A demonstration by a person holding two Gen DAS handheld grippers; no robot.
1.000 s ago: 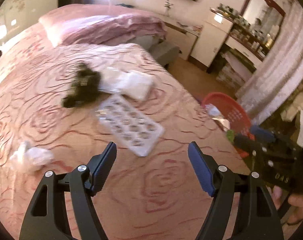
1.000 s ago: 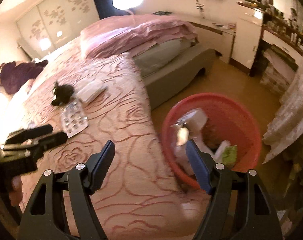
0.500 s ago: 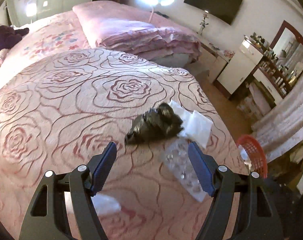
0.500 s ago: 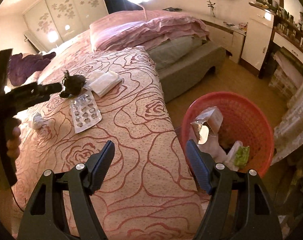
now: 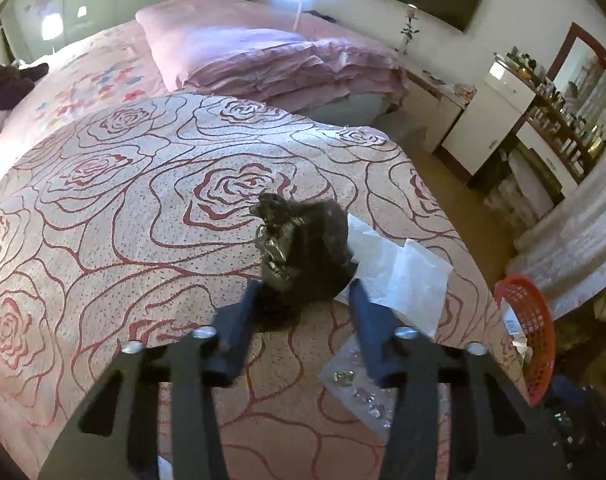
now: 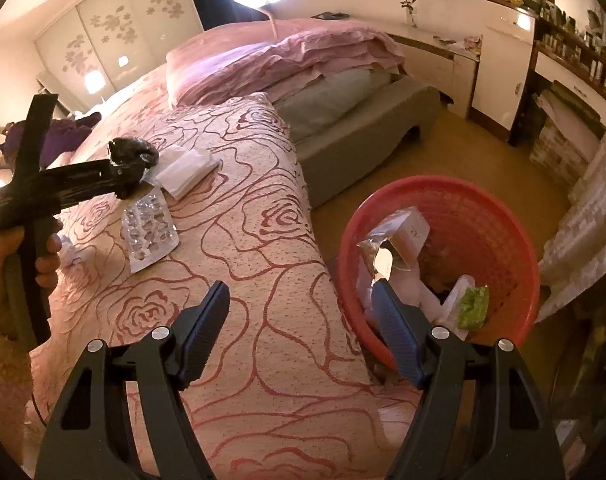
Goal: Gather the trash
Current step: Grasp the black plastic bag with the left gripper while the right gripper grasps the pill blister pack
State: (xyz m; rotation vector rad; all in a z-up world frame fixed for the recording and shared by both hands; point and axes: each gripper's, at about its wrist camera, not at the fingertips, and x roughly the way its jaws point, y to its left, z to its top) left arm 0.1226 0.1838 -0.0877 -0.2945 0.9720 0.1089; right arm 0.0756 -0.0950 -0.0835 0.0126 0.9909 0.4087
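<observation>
Since the earlier frame the left gripper [image 5: 303,300] has travelled across the bed to the crumpled black plastic bag [image 5: 307,248], and its blue-padded jaws are closing with the bag's lower part between them; the pads seem to touch its sides. From the right wrist view the bag sits at the tip of that gripper [image 6: 133,174], gripped by a hand [image 6: 31,256] at the left edge. Just right of the bag lies a folded white paper sheet [image 5: 399,276], touching it, and nearer the camera a clear plastic blister tray [image 5: 363,388] is partly hidden under the right finger. All of this rests on the pink rose-patterned bedspread [image 5: 143,220].

Over the bed's edge, the right gripper [image 6: 299,320] hangs with its jaws apart and nothing between them. Beyond its right finger stands a round red plastic basket [image 6: 499,216] on the floor, holding wrappers and a green packet [image 6: 473,306].
</observation>
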